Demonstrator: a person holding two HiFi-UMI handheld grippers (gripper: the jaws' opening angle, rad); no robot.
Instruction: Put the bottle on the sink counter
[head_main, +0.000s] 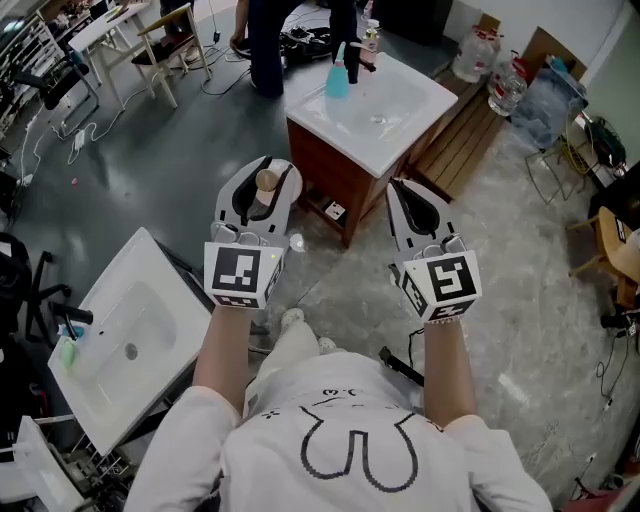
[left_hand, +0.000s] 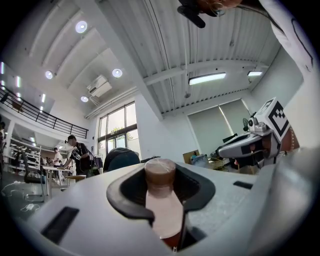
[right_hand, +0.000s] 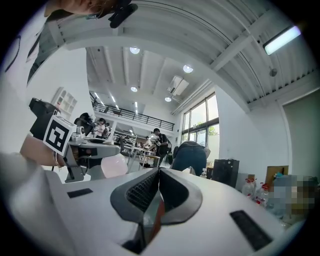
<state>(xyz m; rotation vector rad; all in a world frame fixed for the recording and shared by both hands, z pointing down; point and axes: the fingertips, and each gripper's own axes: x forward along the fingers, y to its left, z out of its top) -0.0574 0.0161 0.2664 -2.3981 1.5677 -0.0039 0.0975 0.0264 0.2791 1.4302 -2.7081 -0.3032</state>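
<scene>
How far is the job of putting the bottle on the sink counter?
Done: the left tongs are shut on the brown-capped bottle. In hand: it hangs in the air, short of the white sink counter ahead. Left: set it on the counter and release. The right tongs are shut, empty.

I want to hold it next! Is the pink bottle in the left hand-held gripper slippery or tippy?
Probably light: the bottle looks small inside the left hand-held gripper. Its smooth body may be slippery. It is narrow and round, so it might tip or roll when put down.
</scene>
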